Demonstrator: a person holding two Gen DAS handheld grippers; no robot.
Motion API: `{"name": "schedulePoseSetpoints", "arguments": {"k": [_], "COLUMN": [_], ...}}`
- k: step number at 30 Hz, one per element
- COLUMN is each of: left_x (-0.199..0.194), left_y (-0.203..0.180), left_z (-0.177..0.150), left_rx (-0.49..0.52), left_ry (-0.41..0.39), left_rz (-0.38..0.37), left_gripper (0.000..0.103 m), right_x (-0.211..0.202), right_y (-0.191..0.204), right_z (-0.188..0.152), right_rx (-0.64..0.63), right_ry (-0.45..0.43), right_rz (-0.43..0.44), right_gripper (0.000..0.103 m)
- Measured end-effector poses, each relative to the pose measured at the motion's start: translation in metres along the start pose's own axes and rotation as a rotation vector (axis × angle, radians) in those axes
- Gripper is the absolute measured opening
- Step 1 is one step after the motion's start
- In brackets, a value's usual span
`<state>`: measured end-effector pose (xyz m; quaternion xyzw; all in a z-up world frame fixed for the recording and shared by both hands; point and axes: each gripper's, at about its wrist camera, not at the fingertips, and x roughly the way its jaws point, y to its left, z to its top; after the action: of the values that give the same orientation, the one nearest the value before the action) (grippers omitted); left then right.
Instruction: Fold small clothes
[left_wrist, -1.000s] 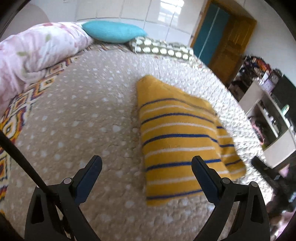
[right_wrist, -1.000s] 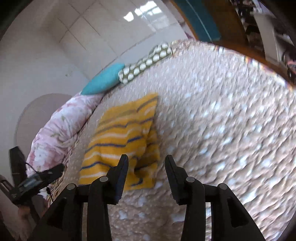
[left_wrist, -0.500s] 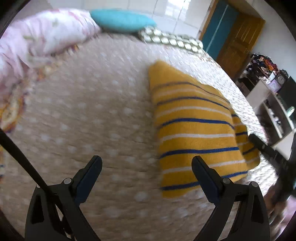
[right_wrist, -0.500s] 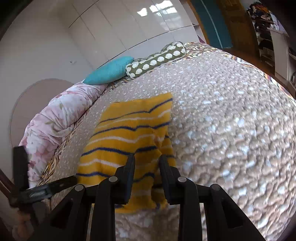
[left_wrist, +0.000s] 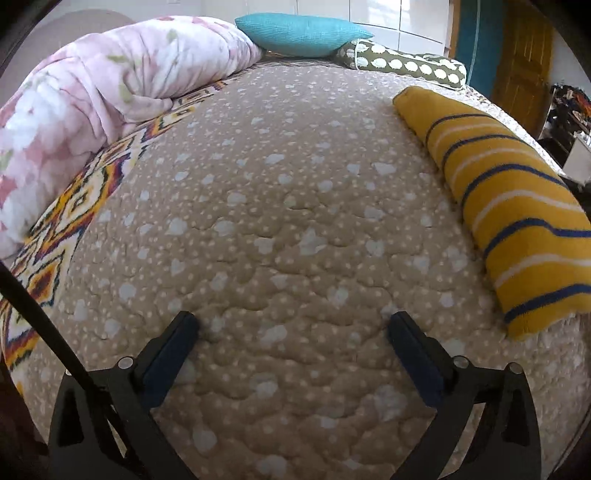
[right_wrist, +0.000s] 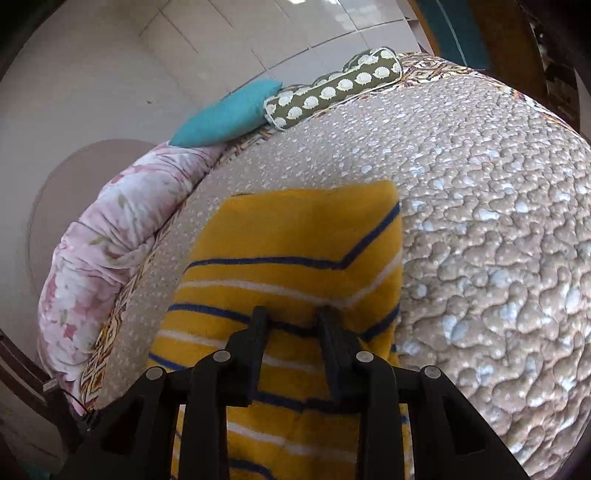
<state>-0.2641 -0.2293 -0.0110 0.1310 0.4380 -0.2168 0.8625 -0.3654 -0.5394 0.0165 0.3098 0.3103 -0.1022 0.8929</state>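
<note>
A folded yellow garment (left_wrist: 509, 206) with blue and white stripes lies on the beige spotted bedspread (left_wrist: 280, 229). In the left wrist view it sits at the right edge, well clear of my left gripper (left_wrist: 291, 328), which is wide open and empty just above the bedspread. In the right wrist view the garment (right_wrist: 295, 251) fills the middle. My right gripper (right_wrist: 293, 319) rests on its near part with the jaws narrowly apart and a ridge of the fabric between the fingertips.
A pink floral duvet (left_wrist: 92, 92) lies along the left side of the bed. A teal pillow (left_wrist: 299, 33) and an olive spotted bolster (left_wrist: 402, 64) lie at the head. A wooden door (left_wrist: 524, 55) and shelves stand to the right.
My left gripper has swung left, so the garment has slid to the right edge of its view. My right gripper has moved onto the garment and its jaws have narrowed around a fold.
</note>
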Motion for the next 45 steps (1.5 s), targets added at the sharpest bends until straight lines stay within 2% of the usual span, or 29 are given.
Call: {"name": "schedulePoseSetpoints", "arguments": {"k": [2,5,6,8,10,11,14,17,18,19,21,32,35,37,42,45], "left_x": [0.0,-0.001,-0.001,-0.002,-0.002,-0.004,-0.006,-0.006,-0.006,-0.006,-0.006,-0.006,-0.007,-0.007,-0.007,-0.007], "left_y": [0.001,-0.003,-0.003,-0.003,-0.003,-0.004,-0.005,-0.004,-0.004,-0.004,-0.004,-0.004,-0.004,-0.004,-0.004,-0.004], "left_z": [0.0,-0.003,-0.004,-0.004,-0.004,-0.006,-0.008,-0.008,-0.008,-0.008,-0.008,-0.008,-0.008,-0.008,-0.008,-0.008], "left_rx": [-0.003,0.002,0.003,0.003,0.005,0.006,0.007,0.007,0.007,0.007,0.007,0.008,0.009,0.01,0.01,0.01], "left_ry": [-0.014,-0.042,-0.044,-0.045,-0.05,-0.052,-0.059,-0.061,-0.06,-0.06,-0.06,-0.06,-0.06,-0.061,-0.063,-0.065], "left_rz": [-0.011,-0.003,-0.002,-0.002,-0.001,-0.001,-0.004,-0.005,-0.005,-0.005,-0.006,-0.006,-0.004,-0.001,0.0,0.0], "left_gripper": [0.103,0.103,0.103,0.103,0.103,0.103,0.103,0.103,0.103,0.103,0.103,0.103,0.103,0.103,0.103,0.103], "right_x": [-0.007,-0.02,-0.026,-0.036,-0.035,-0.03,-0.006,0.035,0.055,0.063,0.068,-0.007,-0.036,-0.058,-0.092,-0.092], "right_y": [0.005,0.026,0.033,0.043,0.054,0.06,0.078,0.085,0.082,0.08,0.076,0.038,0.036,0.035,0.014,0.002], "right_z": [-0.01,-0.014,-0.012,-0.005,0.004,0.007,0.015,0.014,0.008,0.0,-0.015,-0.084,-0.088,-0.081,-0.06,-0.059], "right_rx": [-0.07,-0.199,-0.205,-0.164,-0.101,-0.072,-0.021,0.059,0.106,0.124,0.124,0.047,-0.005,-0.049,-0.041,-0.004], "right_ry": [-0.01,0.008,0.009,0.012,0.029,0.04,0.078,0.181,0.252,0.291,0.325,0.34,0.273,0.194,0.028,0.006], "right_rz": [-0.054,-0.189,-0.186,-0.092,0.051,0.121,0.245,0.338,0.364,0.36,0.327,0.279,0.245,0.201,0.104,0.067], "right_gripper": [0.031,0.032,0.038,0.038,0.038,0.038,0.038,0.038,0.037,0.03,0.023,0.023,0.032,0.04,0.043,0.043]}}
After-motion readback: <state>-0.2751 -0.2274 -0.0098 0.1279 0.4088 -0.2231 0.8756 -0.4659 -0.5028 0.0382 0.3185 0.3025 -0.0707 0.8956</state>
